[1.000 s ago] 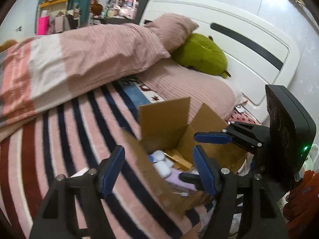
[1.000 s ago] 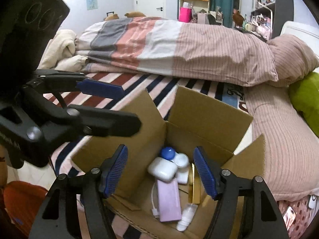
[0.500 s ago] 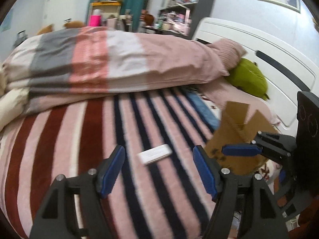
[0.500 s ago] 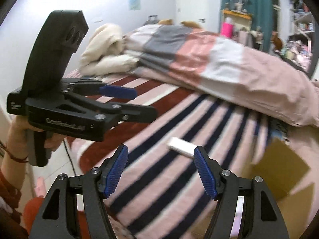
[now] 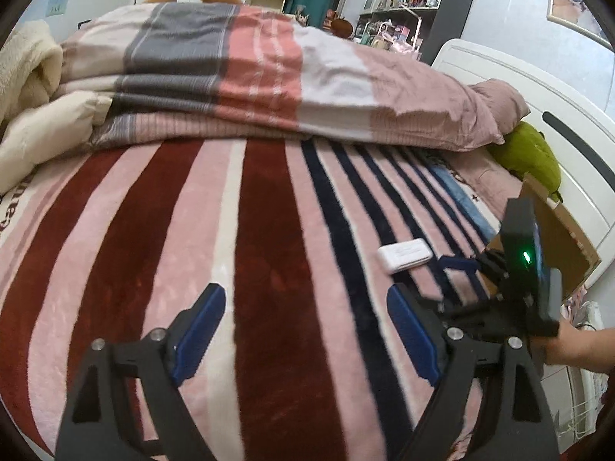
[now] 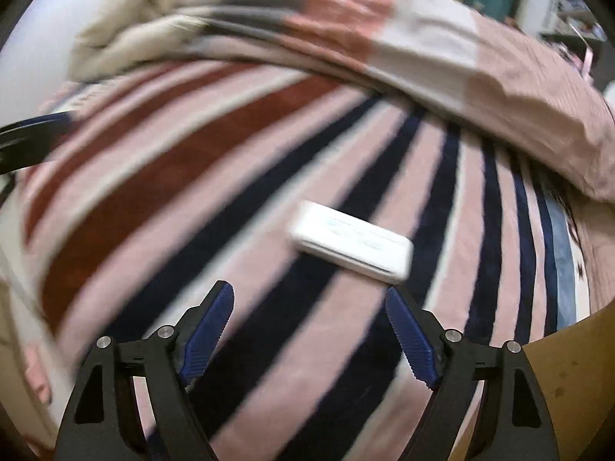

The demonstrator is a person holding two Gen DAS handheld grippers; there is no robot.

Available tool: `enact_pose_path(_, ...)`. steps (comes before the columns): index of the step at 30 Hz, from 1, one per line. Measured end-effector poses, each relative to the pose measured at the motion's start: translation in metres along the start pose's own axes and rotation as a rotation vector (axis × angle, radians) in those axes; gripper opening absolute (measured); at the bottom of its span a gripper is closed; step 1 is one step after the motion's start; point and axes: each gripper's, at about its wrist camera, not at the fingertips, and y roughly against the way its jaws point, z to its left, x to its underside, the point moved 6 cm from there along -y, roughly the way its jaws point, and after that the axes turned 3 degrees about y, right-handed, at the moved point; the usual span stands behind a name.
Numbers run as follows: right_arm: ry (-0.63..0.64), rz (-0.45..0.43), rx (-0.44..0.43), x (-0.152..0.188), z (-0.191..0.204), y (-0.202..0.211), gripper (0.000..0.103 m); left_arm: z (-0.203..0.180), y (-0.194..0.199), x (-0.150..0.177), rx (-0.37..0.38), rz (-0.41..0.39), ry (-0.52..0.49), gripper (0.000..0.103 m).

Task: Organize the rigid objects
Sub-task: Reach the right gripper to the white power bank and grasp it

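While the white case [image 6: 351, 246] lies flat on the striped blanket [image 5: 269, 269], just ahead of the right gripper [image 6: 309, 330], both grippers have just been opening with nothing between their fingers; the left gripper [image 5: 303, 330] hangs over bare blanket. Reaching is the step; next, straddle the case, close, carry it to the cardboard box [image 5: 557, 246].
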Motion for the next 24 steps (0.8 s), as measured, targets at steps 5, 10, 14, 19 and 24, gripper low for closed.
enact_pose_path(5, -0.07, -0.039, 0.027, -0.005, -0.029, -0.023, 0.082, 0.008, -0.015, 0.005, 0.016, 0.018, 0.015, 0.084)
enact_pose_path(10, -0.029, -0.076, 0.013, -0.012, -0.03, -0.031, 0.085, 0.006, -0.022, 0.005, 0.026, 0.023, 0.007, 0.084)
enact_pose_path(14, -0.009, -0.083, -0.031, -0.018, -0.025, -0.032, 0.085, 0.003, -0.022, 0.004, 0.033, 0.017, 0.009, 0.084)
enact_pose_path(19, 0.123, -0.067, -0.2, -0.011, 0.013, -0.016, 0.084, 0.003, -0.022, 0.005, 0.027, 0.021, 0.009, 0.084)
enact_pose_path(24, 0.173, -0.051, -0.248, -0.006, 0.033, -0.008, 0.079, 0.002, -0.019, 0.006, 0.03, 0.021, 0.01, 0.084)
